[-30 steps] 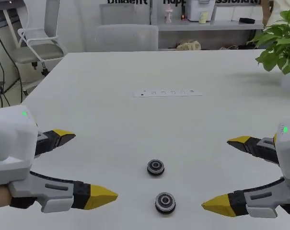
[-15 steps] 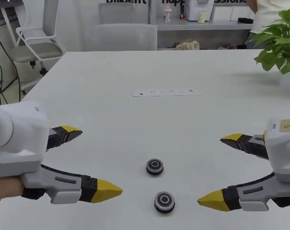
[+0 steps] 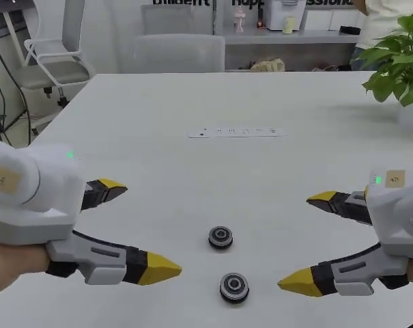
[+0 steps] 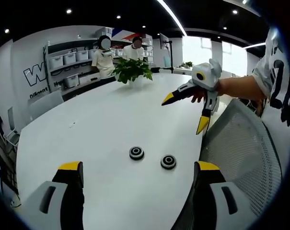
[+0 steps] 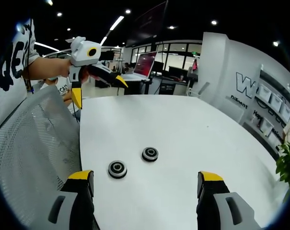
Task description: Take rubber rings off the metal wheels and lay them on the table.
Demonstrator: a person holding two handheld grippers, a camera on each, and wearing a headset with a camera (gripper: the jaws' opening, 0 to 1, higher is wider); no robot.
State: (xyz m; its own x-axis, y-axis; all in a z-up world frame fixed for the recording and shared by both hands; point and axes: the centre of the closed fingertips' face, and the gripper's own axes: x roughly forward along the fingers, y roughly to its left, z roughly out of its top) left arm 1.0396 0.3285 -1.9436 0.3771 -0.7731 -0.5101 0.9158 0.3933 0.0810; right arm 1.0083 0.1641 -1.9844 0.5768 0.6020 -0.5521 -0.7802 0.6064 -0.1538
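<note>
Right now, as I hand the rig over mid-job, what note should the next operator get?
Left gripper: open, empty, above the table, left of the wheels.
Right gripper: open, empty, to their right.
Near wheel and far wheel lie flat and apart between the grippers; each appears to have its black rubber ring on.
Done: nothing yet.
Left: pull both rings off and lay them on the table.

Cams: head above, sides opposed, wheels (image 3: 220, 237) shared
</note>
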